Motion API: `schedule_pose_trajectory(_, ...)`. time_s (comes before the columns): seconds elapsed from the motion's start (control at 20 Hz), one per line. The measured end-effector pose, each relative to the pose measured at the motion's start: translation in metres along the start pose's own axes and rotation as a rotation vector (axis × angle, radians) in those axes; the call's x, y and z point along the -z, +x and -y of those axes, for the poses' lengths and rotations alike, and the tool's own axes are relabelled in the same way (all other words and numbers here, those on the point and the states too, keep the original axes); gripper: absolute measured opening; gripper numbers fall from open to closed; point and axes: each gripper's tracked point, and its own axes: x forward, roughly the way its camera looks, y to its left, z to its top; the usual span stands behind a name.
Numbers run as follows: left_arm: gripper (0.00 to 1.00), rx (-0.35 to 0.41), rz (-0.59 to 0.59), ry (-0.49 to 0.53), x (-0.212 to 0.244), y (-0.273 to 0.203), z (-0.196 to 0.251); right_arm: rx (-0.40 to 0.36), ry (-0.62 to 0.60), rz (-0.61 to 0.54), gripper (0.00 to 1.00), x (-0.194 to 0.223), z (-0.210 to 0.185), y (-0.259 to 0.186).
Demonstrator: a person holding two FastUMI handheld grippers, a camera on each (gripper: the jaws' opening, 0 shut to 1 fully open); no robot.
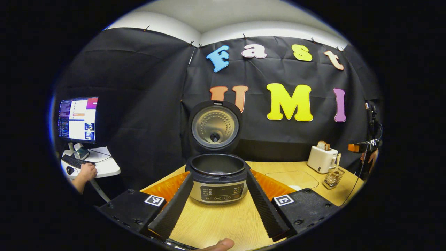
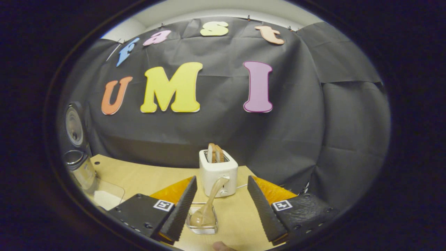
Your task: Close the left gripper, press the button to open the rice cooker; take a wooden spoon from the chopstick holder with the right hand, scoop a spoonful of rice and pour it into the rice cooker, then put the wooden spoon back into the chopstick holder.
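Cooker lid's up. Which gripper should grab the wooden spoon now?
Right. The right gripper is open, with the wooden spoon in the chopstick holder between its fingers. The left gripper faces the open rice cooker, the holder well off to its side.

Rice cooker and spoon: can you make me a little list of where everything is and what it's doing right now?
rice cooker: on the table, lid standing open, pot looks empty
wooden spoon: sitting in the holder, leaning, not picked up
toaster: behind the holder, bread in its slots
left gripper: jaws open, facing the cooker
right gripper: jaws open, either side of the spoon, not touching
table: light wood
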Motion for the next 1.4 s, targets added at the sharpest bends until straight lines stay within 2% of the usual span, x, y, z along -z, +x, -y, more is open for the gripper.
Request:
schedule_pose_trajectory(0.1, 0.98, -0.011, 0.018, 0.015, -0.017, 0.004, -0.005, -0.013, -0.032, 0.027, 0.97, 0.000, -0.003, -0.021)
schedule_pose_trajectory(0.35, 0.98, -0.044, 0.063, 0.033, -0.072, 0.027, -0.020, -0.082, -0.032, -0.005, 0.95, 0.024, -0.025, -0.058)
schedule_pose_trajectory(0.4, 0.98, -0.058, 0.086, 0.045, -0.088, 0.032, -0.024, -0.100, -0.039, 0.000, 0.98, 0.026, -0.032, -0.064)
schedule_pose_trajectory(0.45, 0.98, -0.073, 0.109, 0.058, -0.105, 0.040, -0.030, -0.113, -0.040, 0.006, 0.95, 0.027, -0.037, -0.069)
schedule_pose_trajectory(0.55, 0.97, -0.095, 0.131, 0.063, -0.130, 0.060, -0.035, -0.135, -0.034, 0.001, 0.98, 0.036, -0.043, -0.075)
schedule_pose_trajectory(0.7, 0.97, -0.077, 0.105, 0.069, -0.152, 0.098, -0.032, -0.153, -0.003, -0.008, 0.95, 0.042, -0.050, -0.081)
schedule_pose_trajectory(0.85, 0.98, -0.055, 0.096, 0.040, -0.175, 0.141, -0.027, -0.166, -0.011, 0.013, 0.97, 0.039, -0.056, -0.086)
schedule_pose_trajectory(1.0, 0.98, -0.010, 0.051, 0.029, -0.180, 0.188, -0.014, -0.193, -0.027, 0.039, 0.95, 0.037, -0.066, -0.092)
schedule_pose_trajectory(1.05, 0.98, 0.000, 0.039, 0.034, -0.182, 0.204, -0.012, -0.203, -0.029, 0.043, 0.98, 0.036, -0.069, -0.094)
schedule_pose_trajectory(1.15, 0.98, -0.001, 0.036, 0.046, -0.189, 0.234, -0.011, -0.224, -0.038, 0.050, 0.95, 0.038, -0.074, -0.095)
schedule_pose_trajectory(1.2, 0.98, 0.020, 0.040, 0.045, -0.193, 0.247, -0.007, -0.234, -0.046, 0.049, 0.98, 0.040, -0.077, -0.095)
schedule_pose_trajectory(1.25, 0.98, 0.024, 0.038, 0.043, -0.195, 0.260, -0.003, -0.233, -0.050, 0.047, 0.95, 0.041, -0.075, -0.094)
schedule_pose_trajectory(1.4, 0.98, 0.019, 0.031, 0.049, -0.201, 0.296, -0.003, -0.233, -0.056, 0.032, 0.95, 0.045, -0.072, -0.089)
